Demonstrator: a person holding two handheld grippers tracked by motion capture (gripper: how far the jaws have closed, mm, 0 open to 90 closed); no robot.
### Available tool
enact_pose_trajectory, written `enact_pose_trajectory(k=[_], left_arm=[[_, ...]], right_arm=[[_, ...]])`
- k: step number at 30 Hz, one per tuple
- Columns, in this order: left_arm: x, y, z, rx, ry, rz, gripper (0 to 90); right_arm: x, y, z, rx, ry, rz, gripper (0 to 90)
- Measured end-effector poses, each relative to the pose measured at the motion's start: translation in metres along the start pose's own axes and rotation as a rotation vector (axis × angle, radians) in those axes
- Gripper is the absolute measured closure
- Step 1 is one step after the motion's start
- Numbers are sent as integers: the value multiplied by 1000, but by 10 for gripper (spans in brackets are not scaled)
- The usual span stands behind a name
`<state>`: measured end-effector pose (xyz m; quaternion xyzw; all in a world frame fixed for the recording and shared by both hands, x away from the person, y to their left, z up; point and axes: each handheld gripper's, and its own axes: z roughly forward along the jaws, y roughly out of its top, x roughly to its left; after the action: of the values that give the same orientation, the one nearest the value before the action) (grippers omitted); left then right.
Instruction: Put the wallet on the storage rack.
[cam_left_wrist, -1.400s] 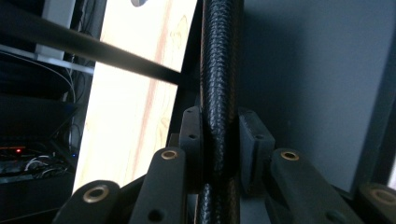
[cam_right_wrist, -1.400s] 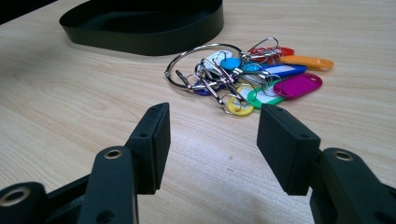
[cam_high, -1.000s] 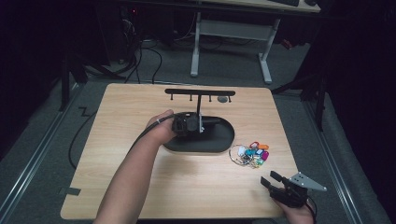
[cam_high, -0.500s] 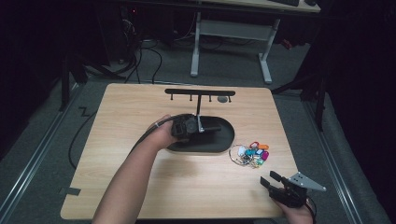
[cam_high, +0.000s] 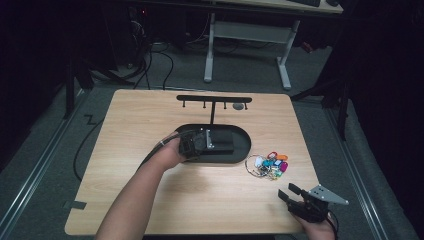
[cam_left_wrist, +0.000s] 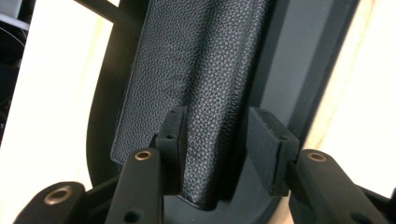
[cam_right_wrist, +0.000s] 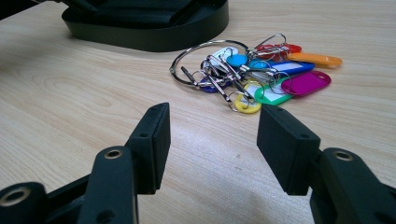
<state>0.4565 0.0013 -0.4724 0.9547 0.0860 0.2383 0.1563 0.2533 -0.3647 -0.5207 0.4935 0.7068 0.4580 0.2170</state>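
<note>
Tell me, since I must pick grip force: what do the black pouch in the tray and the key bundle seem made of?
The pouch looks like black leather or imitation leather, matte, with a pebbled grain. The key bundle seems a shiny metal ring and clips with glossy coloured plastic tags.

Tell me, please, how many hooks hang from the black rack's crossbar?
4: one near each end of the crossbar, two flanking its post. A grey disc near the right end may hide another.

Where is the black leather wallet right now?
In the high view, the wallet lies in the black oval tray at table centre, under the left gripper.
</note>
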Motion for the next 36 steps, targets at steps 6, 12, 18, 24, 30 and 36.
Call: enact_pose_trajectory(k=[6,12,18,24,30,36], left_arm=[[-1,-5,-13,-49,2,-55,599],[-6,-14,-32,-107,-4,-127,594],[-20,-32,-47,-183,-17,-186,592],[-32,-50,-51,-189,-13,-240,581],[-47,-71,-55,-217,-47,-290,573],[-64,-90,-56,-241,-70,-339,569]], right_arm=[[1,0,1,3,0,-8,450],[0,1,1,6,-1,-12,450],[2,1,1,14,-4,-20,449],[1,0,2,19,-8,-18,449],[2,0,3,23,-7,-19,449],[3,-1,4,30,-3,-28,449]])
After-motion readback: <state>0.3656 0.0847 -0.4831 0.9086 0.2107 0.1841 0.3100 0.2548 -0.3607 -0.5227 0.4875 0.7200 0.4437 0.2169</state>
